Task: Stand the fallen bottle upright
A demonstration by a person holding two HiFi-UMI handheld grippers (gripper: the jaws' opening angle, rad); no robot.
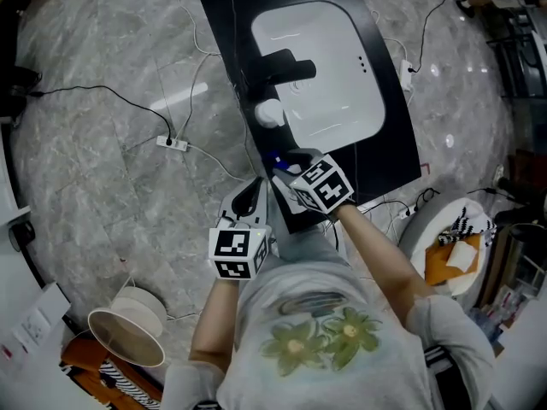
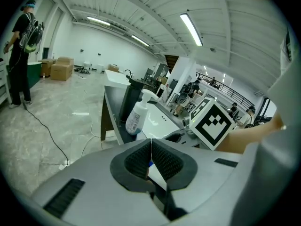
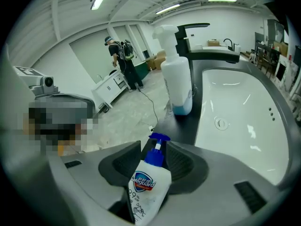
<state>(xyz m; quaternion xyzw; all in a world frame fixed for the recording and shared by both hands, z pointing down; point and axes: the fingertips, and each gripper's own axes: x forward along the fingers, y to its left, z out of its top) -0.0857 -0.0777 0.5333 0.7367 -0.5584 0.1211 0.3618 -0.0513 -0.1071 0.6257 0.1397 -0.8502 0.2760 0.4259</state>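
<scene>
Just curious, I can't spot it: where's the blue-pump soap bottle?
In the right gripper view the soap bottle sits between the right tool's jaws, over the black counter, spray bottle standing beyond.

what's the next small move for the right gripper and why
Probably tip the right gripper back so the pump rises: the bottle sits clamped between its jaws, pump pointing along them, not upright, with the counter just ahead.
</scene>
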